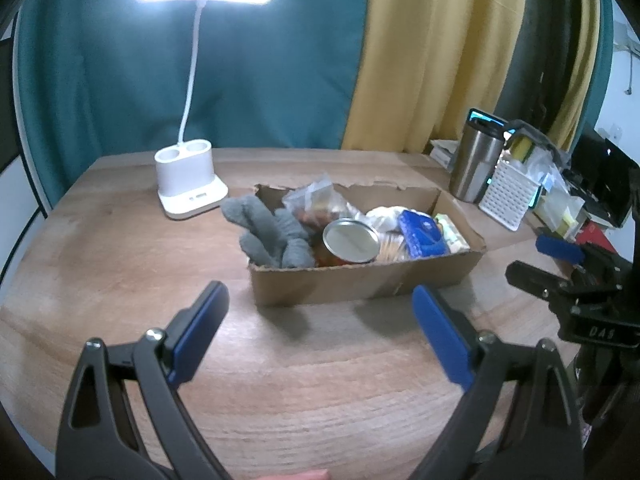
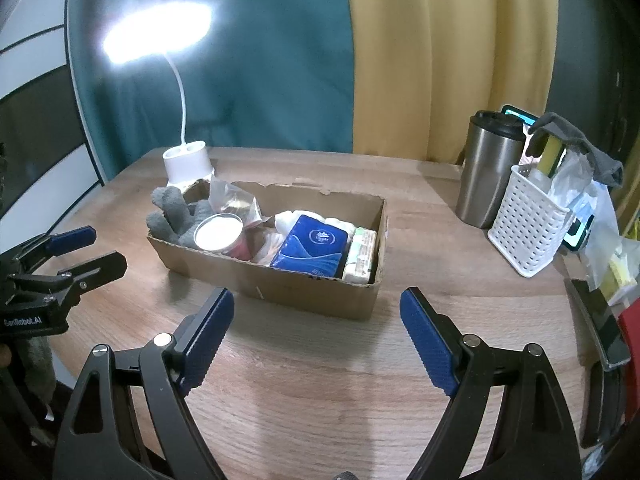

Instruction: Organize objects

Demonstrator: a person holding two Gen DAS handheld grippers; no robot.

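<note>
A shallow cardboard box [image 1: 360, 280] [image 2: 280, 284] sits mid-table. It holds a grey glove [image 1: 272, 232] [image 2: 172, 216] draped over its left end, a red can with a silver lid [image 1: 351, 240] [image 2: 220, 234], a clear snack bag [image 1: 316, 196] [image 2: 236, 200], a blue tissue pack [image 1: 422, 232] [image 2: 310, 248] and a pale green packet [image 1: 452, 232] [image 2: 362, 256]. My left gripper [image 1: 320, 304] [image 2: 86, 250] is open and empty, just in front of the box. My right gripper [image 2: 318, 312] [image 1: 532, 256] is open and empty, in front of the box's right half.
A lit white desk lamp [image 1: 188, 188] [image 2: 186, 162] stands behind the box on the left. A steel tumbler [image 1: 476, 160] [image 2: 490, 168], a white perforated basket [image 1: 510, 196] [image 2: 528, 224] with bags and a dark glove, and clutter crowd the right edge. Curtains hang behind.
</note>
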